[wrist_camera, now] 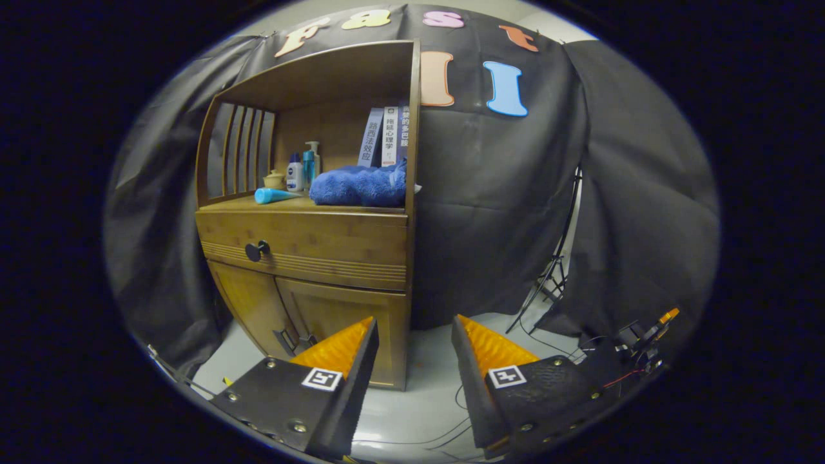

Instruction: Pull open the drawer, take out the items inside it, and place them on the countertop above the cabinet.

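So the two-finger gripper (414, 322) hangs parted with nothing between its ridged pads, well back from the bamboo-look wooden cabinet (309, 258). The grooved drawer (309, 248) with its round dark knob (257, 250) sits shut. On the countertop (232, 206): a fluffy blue towel (361, 185), a teal tube (274, 195), small bottles (303, 169), and upright books (385, 136).

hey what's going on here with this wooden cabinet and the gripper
A person is holding a handheld gripper with its fingers apart and nothing between them, well back from the wooden cabinet. The drawer is closed, its dark knob untouched, so the job of pulling it open has not begun. The countertop above the drawer already carries a blue towel, a blue tube lying on its side, some bottles and upright books.
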`<state>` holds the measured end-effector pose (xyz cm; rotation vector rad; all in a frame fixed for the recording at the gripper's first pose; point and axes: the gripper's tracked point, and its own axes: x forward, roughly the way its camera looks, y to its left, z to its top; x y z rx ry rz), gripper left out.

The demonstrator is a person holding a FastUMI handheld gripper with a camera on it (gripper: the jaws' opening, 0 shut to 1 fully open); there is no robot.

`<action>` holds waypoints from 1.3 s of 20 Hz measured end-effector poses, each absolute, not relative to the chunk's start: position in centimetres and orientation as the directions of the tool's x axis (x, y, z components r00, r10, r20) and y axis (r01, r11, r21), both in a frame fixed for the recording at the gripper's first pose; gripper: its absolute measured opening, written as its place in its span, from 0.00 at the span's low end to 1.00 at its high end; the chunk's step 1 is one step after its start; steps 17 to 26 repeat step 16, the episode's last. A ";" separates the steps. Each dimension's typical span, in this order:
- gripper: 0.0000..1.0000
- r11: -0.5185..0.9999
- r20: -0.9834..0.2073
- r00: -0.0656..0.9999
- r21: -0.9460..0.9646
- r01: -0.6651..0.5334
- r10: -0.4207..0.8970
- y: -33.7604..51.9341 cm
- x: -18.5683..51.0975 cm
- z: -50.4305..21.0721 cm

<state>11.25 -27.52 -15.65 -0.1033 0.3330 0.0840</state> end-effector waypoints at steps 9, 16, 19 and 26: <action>0.68 0.992 -0.331 0.941 -0.082 -0.101 0.069 -27.6 11.2 -15.7; 0.68 0.992 -0.328 0.942 -0.076 -0.101 0.071 -27.7 11.1 -15.7; 0.68 0.992 -0.328 0.942 -0.076 -0.101 0.071 -27.7 11.1 -15.7; 0.68 0.992 -0.328 0.942 -0.076 -0.101 0.071 -27.7 11.1 -15.7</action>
